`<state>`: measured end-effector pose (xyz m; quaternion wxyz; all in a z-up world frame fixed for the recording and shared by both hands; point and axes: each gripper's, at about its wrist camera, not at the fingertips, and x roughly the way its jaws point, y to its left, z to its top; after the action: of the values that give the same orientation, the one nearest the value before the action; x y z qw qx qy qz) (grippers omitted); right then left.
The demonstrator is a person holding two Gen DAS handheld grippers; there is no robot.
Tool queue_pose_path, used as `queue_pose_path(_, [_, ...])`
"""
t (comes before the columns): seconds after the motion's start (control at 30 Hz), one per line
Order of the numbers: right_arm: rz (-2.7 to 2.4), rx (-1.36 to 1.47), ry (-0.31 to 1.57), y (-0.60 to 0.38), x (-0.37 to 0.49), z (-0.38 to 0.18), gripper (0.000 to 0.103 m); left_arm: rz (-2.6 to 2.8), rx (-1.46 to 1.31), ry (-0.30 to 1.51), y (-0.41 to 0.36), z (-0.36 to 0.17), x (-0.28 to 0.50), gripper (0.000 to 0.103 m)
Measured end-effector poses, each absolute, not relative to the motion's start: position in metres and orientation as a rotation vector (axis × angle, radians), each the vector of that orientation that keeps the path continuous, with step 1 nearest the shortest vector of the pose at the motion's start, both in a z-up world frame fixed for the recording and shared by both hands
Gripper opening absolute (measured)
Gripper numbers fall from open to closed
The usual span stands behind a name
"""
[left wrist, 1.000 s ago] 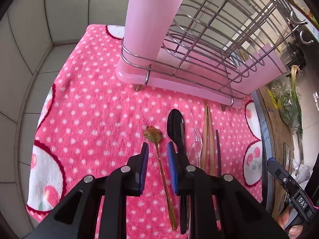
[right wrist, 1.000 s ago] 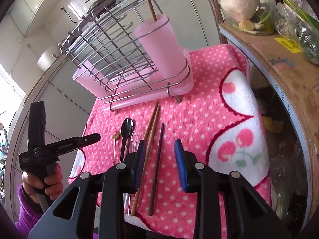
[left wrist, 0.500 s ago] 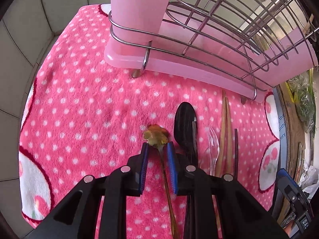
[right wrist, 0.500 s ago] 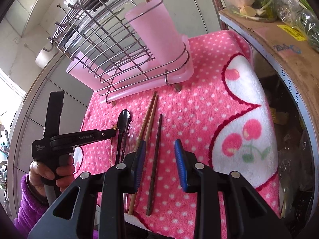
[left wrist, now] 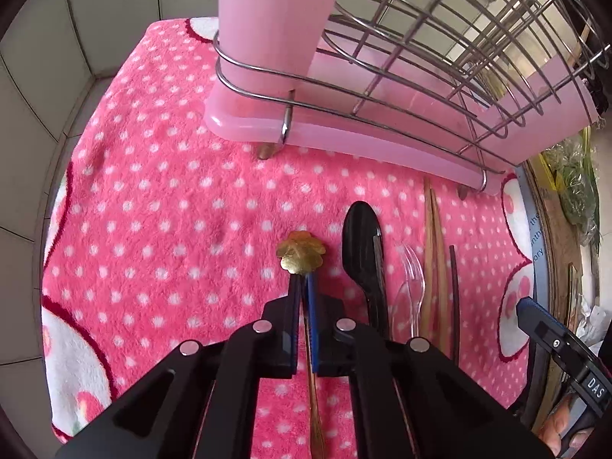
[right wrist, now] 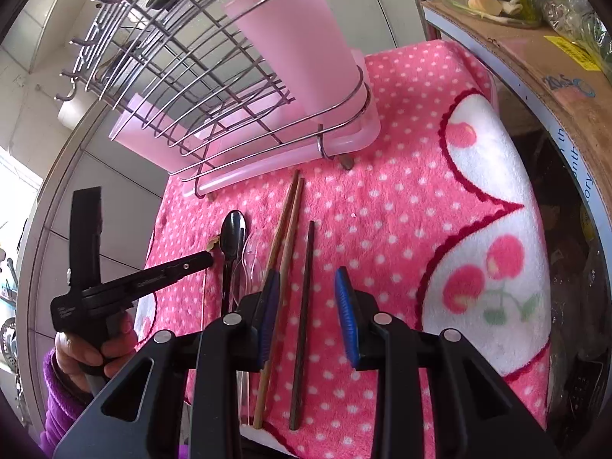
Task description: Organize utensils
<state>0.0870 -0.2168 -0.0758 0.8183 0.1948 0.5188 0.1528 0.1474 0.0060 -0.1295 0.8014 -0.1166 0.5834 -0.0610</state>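
My left gripper point(left wrist: 302, 287) is shut on the thin neck of a gold spoon point(left wrist: 301, 254) with a flower-shaped bowl, lying on the pink dotted towel point(left wrist: 172, 229). To its right lie a black spoon point(left wrist: 361, 241), a clear plastic fork point(left wrist: 413, 267), two wooden chopsticks point(left wrist: 434, 252) and a dark chopstick point(left wrist: 454, 287). My right gripper point(right wrist: 308, 294) is open above the dark chopstick point(right wrist: 306, 287) and the wooden pair point(right wrist: 285, 237). A pink utensil cup point(right wrist: 290, 38) stands in the wire rack point(right wrist: 172, 61); the left gripper also shows in the right wrist view point(right wrist: 206, 259).
The rack sits on a pink drip tray point(left wrist: 344, 137) at the towel's far side. A second pink cup point(left wrist: 267, 19) stands at the rack's left end. A cardboard box with vegetables point(right wrist: 535, 30) lines the right edge. Tiled wall point(left wrist: 46, 57) is on the left.
My left gripper moved forward and down along the gold spoon's handle and closed on its neck. My right gripper stayed open, drifting slightly lower over the chopsticks.
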Motion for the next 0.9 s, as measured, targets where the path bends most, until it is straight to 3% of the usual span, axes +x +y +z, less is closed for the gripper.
queue_pose_path(0.27, [0.302, 0.376, 1.182, -0.198, 0.113, -0.091, 0.029, -0.126, -0.294, 1.176, 0.043, -0.105, 0.133, 0.003])
queue_pose_path(0.33, [0.297, 0.360, 1.217, -0.190, 0.121, -0.096, 0.016, -0.134, -0.317, 1.154, 0.051, -0.098, 0.127, 0.003])
queue_pose_path(0.8, [0.186, 0.155, 1.284, -0.143, 0.149, -0.116, 0.016, -0.200, -0.346, 1.076, 0.070, -0.081, 0.107, 0.003])
queue_pose_path(0.9, [0.182, 0.136, 1.258, -0.140, 0.147, -0.117, 0.006, -0.206, -0.359, 1.067, 0.072, -0.079, 0.105, 0.003])
